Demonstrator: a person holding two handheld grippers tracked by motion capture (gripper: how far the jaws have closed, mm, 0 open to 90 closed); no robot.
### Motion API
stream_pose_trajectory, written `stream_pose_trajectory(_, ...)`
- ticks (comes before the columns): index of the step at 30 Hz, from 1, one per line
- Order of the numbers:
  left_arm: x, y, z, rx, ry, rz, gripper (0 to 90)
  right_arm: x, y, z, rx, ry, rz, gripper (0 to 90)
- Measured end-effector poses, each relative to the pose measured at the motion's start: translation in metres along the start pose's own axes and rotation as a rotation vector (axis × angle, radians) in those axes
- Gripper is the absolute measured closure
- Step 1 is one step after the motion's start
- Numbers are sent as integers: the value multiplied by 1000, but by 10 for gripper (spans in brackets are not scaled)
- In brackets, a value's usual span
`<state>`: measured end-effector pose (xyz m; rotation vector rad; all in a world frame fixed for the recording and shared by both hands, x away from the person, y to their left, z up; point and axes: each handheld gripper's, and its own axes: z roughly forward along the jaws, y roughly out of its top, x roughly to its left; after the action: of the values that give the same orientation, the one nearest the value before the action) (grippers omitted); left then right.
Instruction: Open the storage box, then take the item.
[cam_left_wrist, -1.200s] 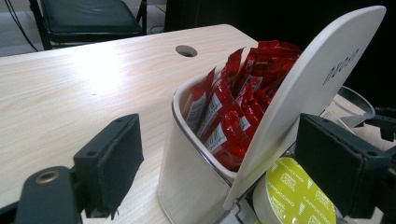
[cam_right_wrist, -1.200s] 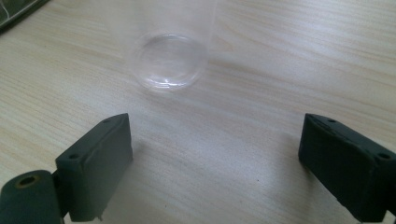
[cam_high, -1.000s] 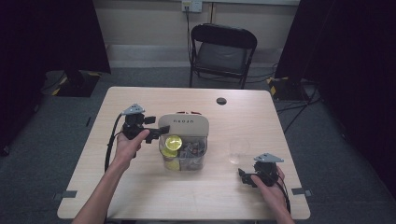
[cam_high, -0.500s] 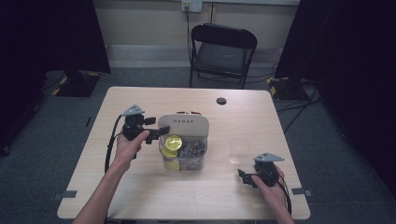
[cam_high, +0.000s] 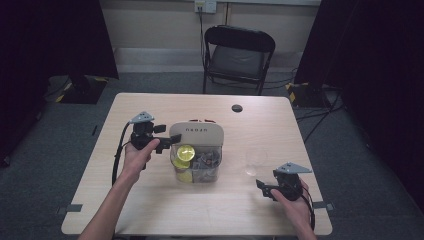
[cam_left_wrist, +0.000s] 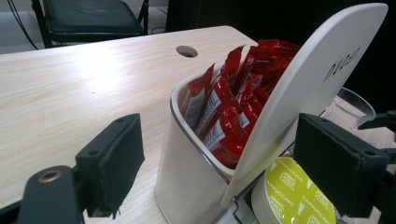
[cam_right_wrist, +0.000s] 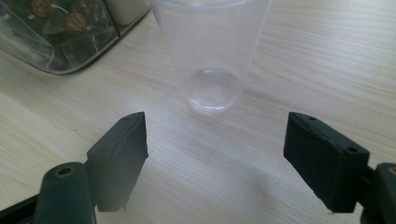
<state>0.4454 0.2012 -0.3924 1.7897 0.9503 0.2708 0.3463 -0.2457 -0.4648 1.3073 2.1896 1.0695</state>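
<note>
A pale wooden tabletop (cam_high: 150, 205) stood on a grey floor, with a black folding chair (cam_high: 239, 57) behind its far edge and dark curtains to either side. A small round hole (cam_high: 237, 108) sat near the tabletop's far edge. At the middle of the tabletop stood an organiser (cam_high: 196, 150) with a cream back panel, its rear cream compartment packed with upright red sachets (cam_left_wrist: 229, 116) and its clear front compartment holding capsules, among them a yellow-lidded capsule (cam_high: 185, 151) at the left front. The person's left hand (cam_high: 136, 157) came in from the bottom and held the left gripper (cam_high: 171, 142) just left of the organiser; its jaws were spread wide, one outside the cream compartment and the other in front of the panel near the yellow capsule, gripping nothing. A clear plastic cup (cam_high: 255, 161) stood upright to the right of the organiser, near it but apart. The right hand (cam_high: 295, 207) held the right gripper (cam_high: 263, 188) on the near right part of the tabletop, just short of the cup; in the right gripper view its jaws were spread wide on either side of the cup's base, well clear of the cup, with bare tabletop between them and a corner of the clear compartment at upper left.
</note>
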Motion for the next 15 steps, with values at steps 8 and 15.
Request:
stream_pose_trajectory(8,1,0,3,21,-10,-1,153,0,10,-10,-48,27,9,251)
stream_pose_trajectory(15,0,1,3,33,-3,1,152,3,19,-19,-80,51,5,257)
